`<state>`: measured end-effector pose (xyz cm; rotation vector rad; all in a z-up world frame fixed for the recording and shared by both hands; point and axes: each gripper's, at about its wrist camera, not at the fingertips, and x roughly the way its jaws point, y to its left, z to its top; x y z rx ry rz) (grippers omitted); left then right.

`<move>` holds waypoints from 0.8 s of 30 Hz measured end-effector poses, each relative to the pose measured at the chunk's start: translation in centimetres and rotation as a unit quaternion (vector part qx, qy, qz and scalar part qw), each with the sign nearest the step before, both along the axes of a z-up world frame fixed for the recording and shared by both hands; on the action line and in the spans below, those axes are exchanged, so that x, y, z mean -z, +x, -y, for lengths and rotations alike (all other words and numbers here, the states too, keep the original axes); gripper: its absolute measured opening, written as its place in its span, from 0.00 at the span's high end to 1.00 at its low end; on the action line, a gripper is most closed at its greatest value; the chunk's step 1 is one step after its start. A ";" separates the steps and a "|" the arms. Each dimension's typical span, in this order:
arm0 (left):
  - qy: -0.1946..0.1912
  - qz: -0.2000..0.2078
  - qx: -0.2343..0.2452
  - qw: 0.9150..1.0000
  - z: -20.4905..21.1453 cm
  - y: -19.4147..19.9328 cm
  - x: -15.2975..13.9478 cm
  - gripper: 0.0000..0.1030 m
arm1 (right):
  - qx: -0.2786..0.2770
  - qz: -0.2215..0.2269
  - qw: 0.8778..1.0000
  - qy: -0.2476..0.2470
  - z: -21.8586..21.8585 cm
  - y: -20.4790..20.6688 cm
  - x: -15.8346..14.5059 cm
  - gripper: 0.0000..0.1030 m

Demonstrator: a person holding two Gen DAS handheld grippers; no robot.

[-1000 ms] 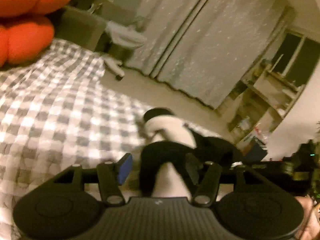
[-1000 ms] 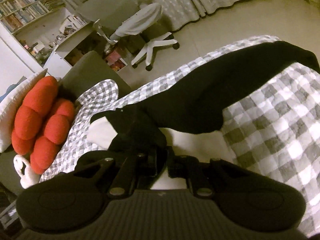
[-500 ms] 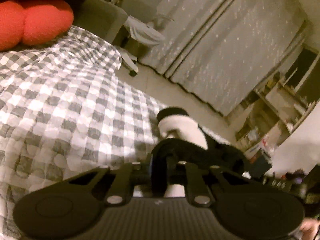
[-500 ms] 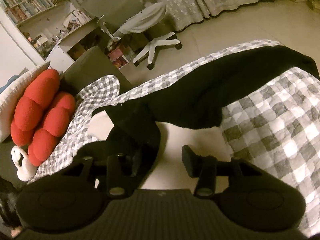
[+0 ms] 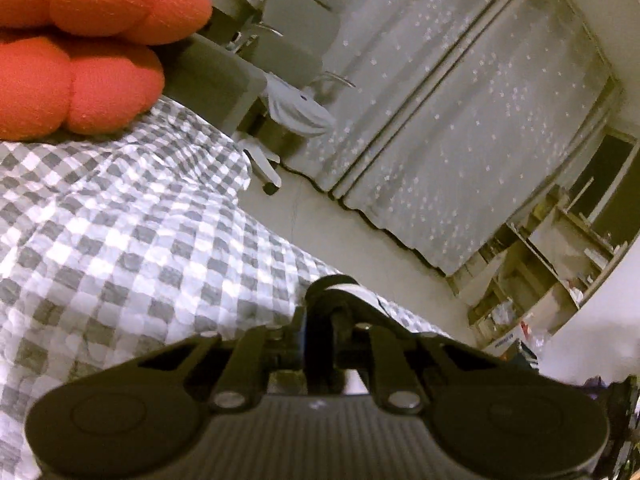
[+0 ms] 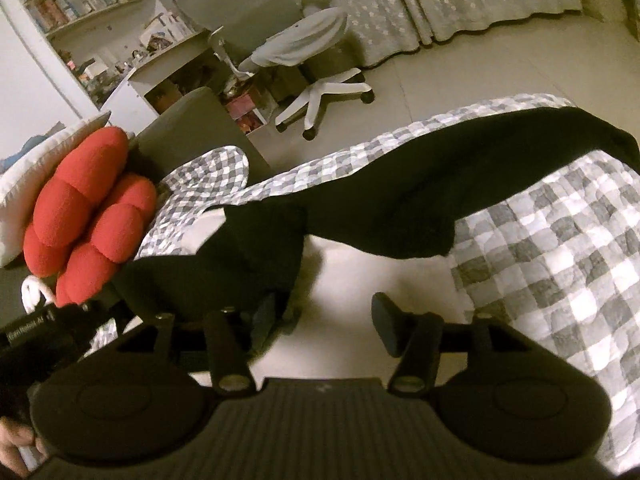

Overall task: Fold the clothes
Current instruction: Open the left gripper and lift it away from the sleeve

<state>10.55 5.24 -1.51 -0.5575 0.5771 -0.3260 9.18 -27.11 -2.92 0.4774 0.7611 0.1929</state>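
A black-and-white garment (image 6: 420, 208) lies on the checked bed cover (image 6: 560, 248); a long black sleeve runs toward the bed's far right, the white body lies below it. My right gripper (image 6: 324, 320) is open just above the white part, with a bunched black fold against its left finger. My left gripper (image 5: 324, 336) is shut on a black-and-white fold of the garment (image 5: 340, 292) and holds it above the checked cover (image 5: 120, 240). In the right wrist view the left gripper's body shows at the lower left edge.
A red knotted cushion (image 6: 80, 216) sits at the head of the bed, also in the left wrist view (image 5: 80, 48). A swivel chair (image 6: 312, 56) draped with a grey cloth stands on the floor by the curtains (image 5: 440, 120). Bookshelves (image 6: 80, 4) line the wall.
My left gripper has closed on the garment fold and lifted it toward the red cushion. My right gripper has let go of the black cloth and opened.
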 end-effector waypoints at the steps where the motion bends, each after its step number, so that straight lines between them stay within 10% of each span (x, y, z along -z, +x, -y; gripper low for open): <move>1: -0.001 -0.001 -0.003 1.000 -0.1 0.0 0.0 0.89 | -0.002 -0.002 1.000 -0.004 -0.1 0.0 0.1 0.44; 15: 0.045 0.040 -0.052 0.997 -2.1 -0.4 -2.2 0.95 | -0.008 -0.003 1.000 -0.012 -0.2 -0.1 0.4 0.44; 20: 0.101 0.086 -0.125 0.983 -4.1 -1.3 -4.1 1.00 | -0.008 -0.003 1.000 -0.014 -0.2 -0.1 0.4 0.44; 24: 0.071 0.055 -0.121 0.989 -5.9 -1.1 -3.7 1.00 | -0.008 -0.003 1.000 -0.015 -0.3 -0.1 0.4 0.44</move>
